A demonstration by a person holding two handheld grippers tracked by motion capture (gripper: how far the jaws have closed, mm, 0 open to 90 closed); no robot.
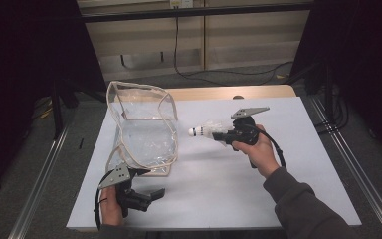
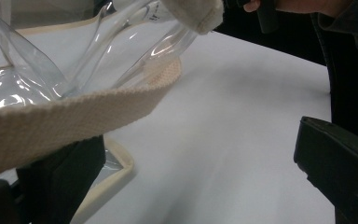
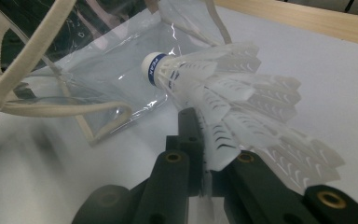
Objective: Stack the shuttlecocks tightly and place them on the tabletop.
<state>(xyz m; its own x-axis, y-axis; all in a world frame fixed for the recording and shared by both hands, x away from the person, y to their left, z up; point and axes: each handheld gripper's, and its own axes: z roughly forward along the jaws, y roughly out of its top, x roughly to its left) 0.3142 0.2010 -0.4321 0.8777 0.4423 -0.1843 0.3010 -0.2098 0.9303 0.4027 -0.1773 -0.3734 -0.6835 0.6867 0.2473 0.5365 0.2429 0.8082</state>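
A clear plastic bag [image 1: 144, 134] with cream webbing trim stands open on the white tabletop [image 1: 258, 184], left of centre. My right gripper [image 1: 219, 134] hangs above the table just right of the bag, shut on the feather skirt of a white shuttlecock [image 1: 203, 131]. Its blue-banded cork points at the bag. In the right gripper view the shuttlecock [image 3: 214, 88] lies between the jaws of that gripper [image 3: 205, 161], with the bag [image 3: 98, 60] behind it. My left gripper [image 1: 149, 182] sits at the bag's near corner, jaws wide apart. The bag's strap [image 2: 74, 116] drapes over its left jaw.
A wooden table edge [image 1: 219, 92] shows behind the white top. Metal rails run along both sides of the table, and cables [image 1: 238, 73] lie on the floor beyond. White surface spreads to the right of the bag and toward the front edge.
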